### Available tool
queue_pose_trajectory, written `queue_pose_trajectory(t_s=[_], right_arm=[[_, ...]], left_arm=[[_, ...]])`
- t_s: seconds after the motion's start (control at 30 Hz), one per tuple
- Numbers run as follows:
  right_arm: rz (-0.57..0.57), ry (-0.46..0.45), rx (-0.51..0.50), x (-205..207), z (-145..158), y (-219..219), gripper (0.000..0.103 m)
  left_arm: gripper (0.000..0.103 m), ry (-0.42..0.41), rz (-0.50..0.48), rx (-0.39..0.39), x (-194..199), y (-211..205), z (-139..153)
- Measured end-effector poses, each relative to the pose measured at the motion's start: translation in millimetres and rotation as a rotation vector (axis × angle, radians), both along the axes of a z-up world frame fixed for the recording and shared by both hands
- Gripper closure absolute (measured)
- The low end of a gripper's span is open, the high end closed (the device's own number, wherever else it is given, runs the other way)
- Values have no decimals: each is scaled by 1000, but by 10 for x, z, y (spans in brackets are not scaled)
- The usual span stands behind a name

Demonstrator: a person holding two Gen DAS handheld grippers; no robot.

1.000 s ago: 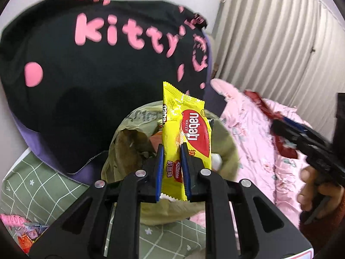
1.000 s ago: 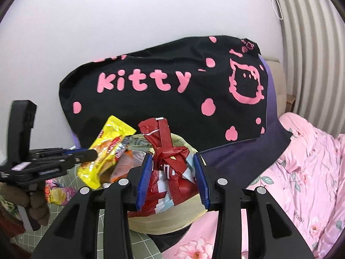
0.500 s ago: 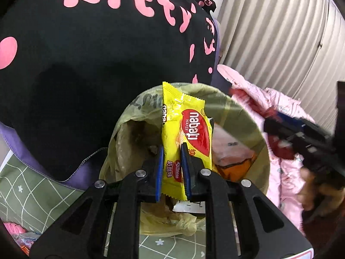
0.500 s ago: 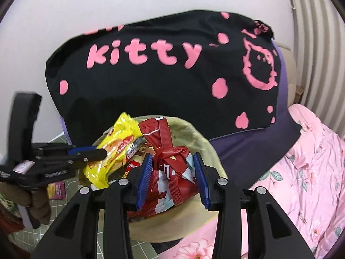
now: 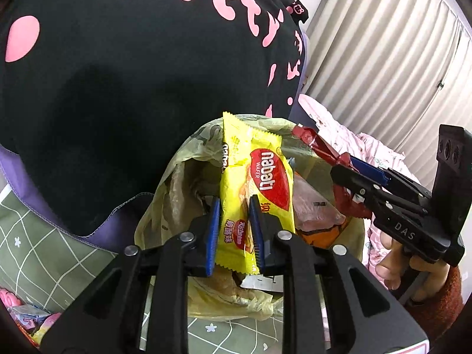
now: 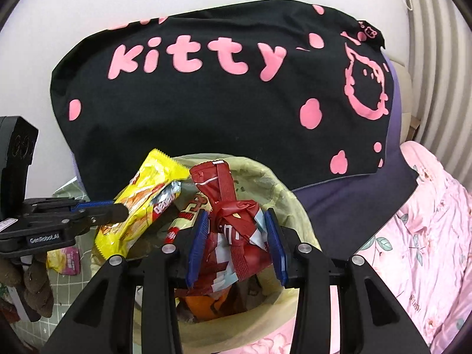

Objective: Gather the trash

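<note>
Bin bag (image 5: 183, 159) holds wrappers; left jaws loosening on yellow wafer packet (image 5: 256, 188), right jaws clamp red wrapper (image 6: 236, 236).

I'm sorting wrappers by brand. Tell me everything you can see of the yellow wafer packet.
The yellow wafer packet is glossy plastic film with crimped, serrated ends and a red oval reading "nabati WAFER". It stands roughly upright between the left tongs, whose jaws have just been opening, directly above the open bag-lined trash bin. It looks sealed and slightly creased.
</note>
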State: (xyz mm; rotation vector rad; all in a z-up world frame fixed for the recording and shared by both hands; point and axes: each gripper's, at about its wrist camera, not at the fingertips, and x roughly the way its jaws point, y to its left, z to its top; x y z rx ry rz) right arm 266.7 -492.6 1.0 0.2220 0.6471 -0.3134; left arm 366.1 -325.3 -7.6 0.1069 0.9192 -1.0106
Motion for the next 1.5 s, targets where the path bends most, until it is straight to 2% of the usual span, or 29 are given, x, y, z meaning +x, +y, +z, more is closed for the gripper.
queue_pose_trajectory(t_s=[0.07, 0.1, 0.13, 0.17, 0.27, 0.37, 0.53, 0.67, 0.73, 0.83, 0.97, 1.07, 1.17, 1.37, 1.5], right_arm=[[-9, -12, 16, -10, -12, -28, 64], [-4, -12, 33, -10, -25, -33, 62], [2, -11, 41, -9, -31, -35, 52], [9, -12, 45, -14, -41, -25, 49], [7, -20, 21, -25, -31, 22, 48], [-13, -30, -5, -51, 10, 79, 48], [-9, -120, -32, -175, 220, 242, 48], [41, -198, -17, -253, 371, 400, 48], [80, -210, -4, -246, 399, 511, 48], [141, -173, -21, -170, 388, 760, 48], [219, -139, -123, -88, 343, 1200, 48], [293, -119, -125, -19, 266, 1473, 48], [355, -75, -118, 84, 143, 1679, 48], [440, -37, -94, 213, -111, 2076, 48], [477, 3, -121, 284, -280, 2343, 48]], left_arm=[[69, 14, -1, -20, 14, 23, 9], [65, 18, 1, -36, 6, 42, 26], [61, 14, 6, -52, 3, 93, 60], [61, 1, 15, -65, -16, 137, 94], [59, -22, 70, -88, -43, 292, 198], [56, -39, 170, -137, -83, 559, 280], [56, -108, 291, -170, -177, 1059, 338], [53, -214, 365, -136, -306, 1502, 364], [53, -254, 393, -112, -376, 1759, 345], [53, -282, 459, -85, -446, 2110, 299], [53, -301, 560, -67, -548, 2596, 220], [53, -305, 615, -54, -666, 2910, 196], [53, -330, 726, 19, -774, 3265, 145], [53, -208, 908, 59, -737, 3974, -98], [53, -142, 884, 39, -692, 4146, -301]])
